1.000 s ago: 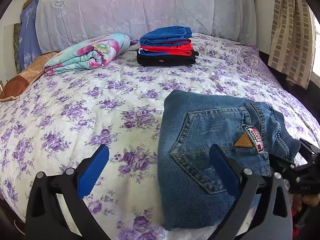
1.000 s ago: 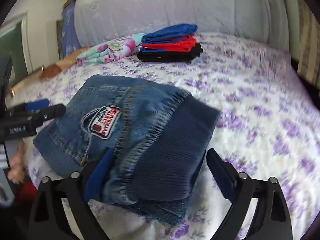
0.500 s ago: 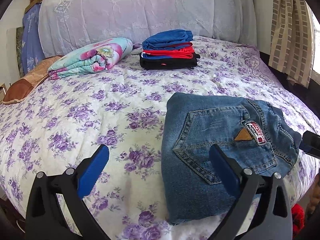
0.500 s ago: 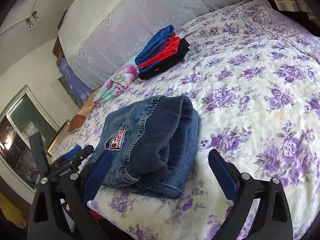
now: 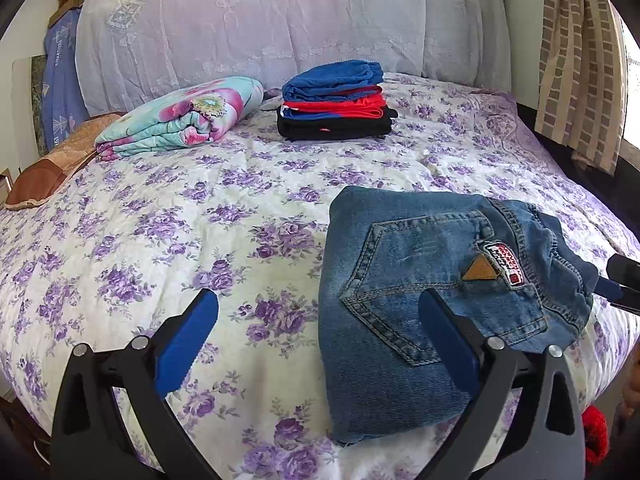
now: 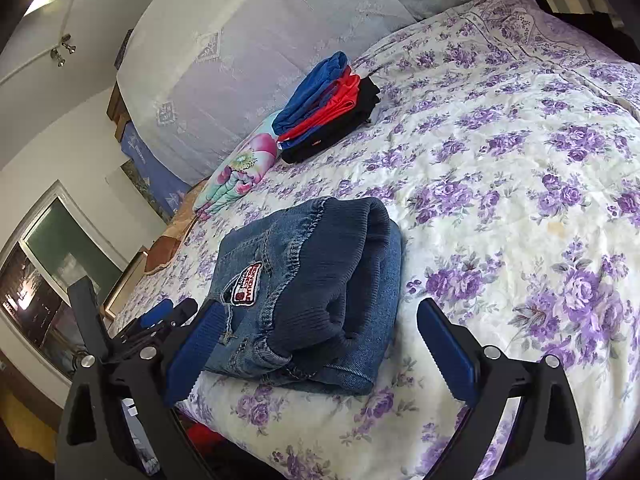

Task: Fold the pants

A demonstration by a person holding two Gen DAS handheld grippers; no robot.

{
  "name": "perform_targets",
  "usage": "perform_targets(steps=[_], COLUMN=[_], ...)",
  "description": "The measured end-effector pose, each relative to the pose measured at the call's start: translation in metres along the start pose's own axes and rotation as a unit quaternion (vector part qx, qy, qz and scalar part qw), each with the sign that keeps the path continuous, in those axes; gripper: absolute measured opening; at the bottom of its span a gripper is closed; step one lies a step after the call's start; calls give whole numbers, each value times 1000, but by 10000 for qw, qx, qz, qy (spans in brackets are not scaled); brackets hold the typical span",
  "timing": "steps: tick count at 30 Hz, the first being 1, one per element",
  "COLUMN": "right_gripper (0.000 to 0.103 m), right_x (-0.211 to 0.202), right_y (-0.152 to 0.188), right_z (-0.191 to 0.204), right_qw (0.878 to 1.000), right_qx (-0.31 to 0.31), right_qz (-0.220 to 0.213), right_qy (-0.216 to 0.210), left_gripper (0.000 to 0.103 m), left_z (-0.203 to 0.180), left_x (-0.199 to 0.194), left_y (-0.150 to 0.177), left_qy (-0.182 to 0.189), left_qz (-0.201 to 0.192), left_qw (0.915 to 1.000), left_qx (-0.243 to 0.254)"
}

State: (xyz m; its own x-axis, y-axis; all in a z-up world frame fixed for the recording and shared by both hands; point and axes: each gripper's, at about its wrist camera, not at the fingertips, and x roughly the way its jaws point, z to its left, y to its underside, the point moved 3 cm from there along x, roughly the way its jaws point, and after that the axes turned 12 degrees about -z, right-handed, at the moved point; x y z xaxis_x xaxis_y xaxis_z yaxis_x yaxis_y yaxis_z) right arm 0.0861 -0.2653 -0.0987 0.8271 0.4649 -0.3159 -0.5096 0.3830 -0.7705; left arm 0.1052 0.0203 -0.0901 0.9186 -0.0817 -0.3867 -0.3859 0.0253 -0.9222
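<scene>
left tongs [image 5: 320, 344] spread wide, holding nothing, over the purple-flowered bed cover [image 5: 180, 216]. folded blue denim pants [image 5: 432, 296] sit near the bed's edge. right tongs [image 6: 316, 352] also spread, empty. folding looks done; next is probably moving them to the stack of folded clothes [image 5: 336, 108].

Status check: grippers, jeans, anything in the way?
Left gripper open, empty. Right gripper open, empty. Jeans folded, lying on the bedspread, nothing holding them. Clothes stack and blanket sit far back, clear of the jeans.
</scene>
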Motion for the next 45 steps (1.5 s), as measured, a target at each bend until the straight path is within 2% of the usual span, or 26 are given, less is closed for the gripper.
perform_targets(steps=[8,14,17,23,29,30,31,32,34,36,38,41,45], right_gripper=[98,99,99,99,99,98,95,89,80,73,68,59,54], right_x=[8,34,47,66,83,86,87,87,83,81,78,75,71], right_y=[2,2,3,4,8,9,11,11,12,11,10,5,-13], right_z=[1,-3,-6,-11,-8,-4,-1,2,10,15,21,34,43], right_qw=[9999,9988,9975,9960,9957,9952,9949,9946,9936,9926,9914,9875,9867], right_qx=[-15,99,118,95,-124,-238,-338,-452,-700,-874,-1064,-1417,-1532], right_qz=[130,474,681,867,914,949,947,932,879,836,754,653,532], right_qy=[-3,42,115,191,78,49,58,62,69,96,143,215,114], left_gripper=[98,98,99,99,99,97,84,77,72,69,57,49,46], left_z=[-7,-13,-11,-4,-4,-5,-5,-7,-12,-12,-11,-11,-12], left_x=[1,19,31,60,71,70,67,64,58,58,59,52,45], left_y=[1,9,13,22,25,25,24,23,19,16,12,2,-18], left_qy=[246,913,1199,1794,2130,2160,2260,2350,2293,2303,2321,2299,2240], left_qz=[125,480,663,1152,1221,1215,1186,1155,1077,1050,1007,853,598], left_qw=[9996,9937,9876,9655,9559,9553,9534,9519,9575,9582,9573,9619,9672], left_qx=[-61,-445,-768,-1494,-1611,-1614,-1608,-1589,-1377,-1335,-1397,-1211,-1042])
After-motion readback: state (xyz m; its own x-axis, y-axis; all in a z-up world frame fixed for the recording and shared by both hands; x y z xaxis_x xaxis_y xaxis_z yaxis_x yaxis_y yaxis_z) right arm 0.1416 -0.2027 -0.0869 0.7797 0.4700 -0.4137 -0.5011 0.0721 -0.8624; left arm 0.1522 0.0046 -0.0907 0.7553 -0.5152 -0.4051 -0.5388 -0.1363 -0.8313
